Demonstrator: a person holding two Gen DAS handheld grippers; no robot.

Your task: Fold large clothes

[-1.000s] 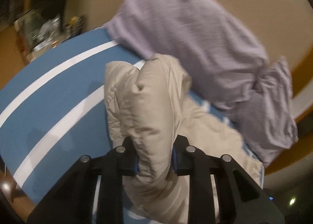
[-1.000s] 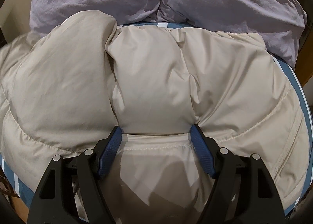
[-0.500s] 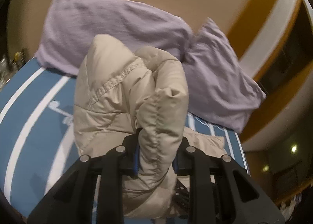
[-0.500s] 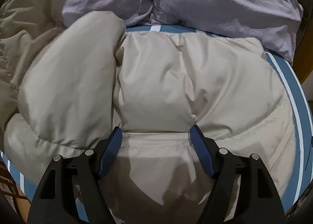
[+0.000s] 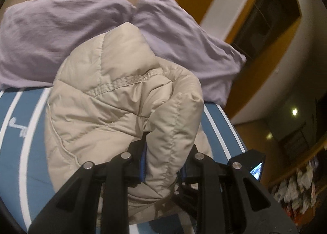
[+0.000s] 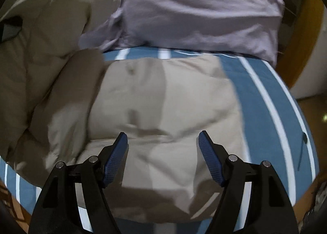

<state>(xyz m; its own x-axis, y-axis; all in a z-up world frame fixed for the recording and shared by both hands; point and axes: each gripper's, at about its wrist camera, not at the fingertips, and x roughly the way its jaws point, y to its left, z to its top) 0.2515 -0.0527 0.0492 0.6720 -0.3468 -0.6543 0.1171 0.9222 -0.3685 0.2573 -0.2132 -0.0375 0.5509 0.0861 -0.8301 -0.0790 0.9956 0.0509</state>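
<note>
A puffy beige quilted jacket [image 5: 122,99] is clenched by the left gripper [image 5: 163,164]; the right gripper [image 6: 163,158] is held spread, empty, above it.

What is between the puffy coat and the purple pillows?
In the right wrist view, a bare strip of the blue striped bedcover shows between the flat coat and the pillows.

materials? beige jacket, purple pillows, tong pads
Beige jacket: looks like thin, smooth synthetic shell over puffy fill; stitched quilt seams, soft sheen, billowy folds.
Purple pillows: matte woven cloth, likely cotton; fine wrinkles, no shine.
Pads on the right tongs: blue, probably rubber; fine grid texture. Arms look like black hard plastic.
</note>
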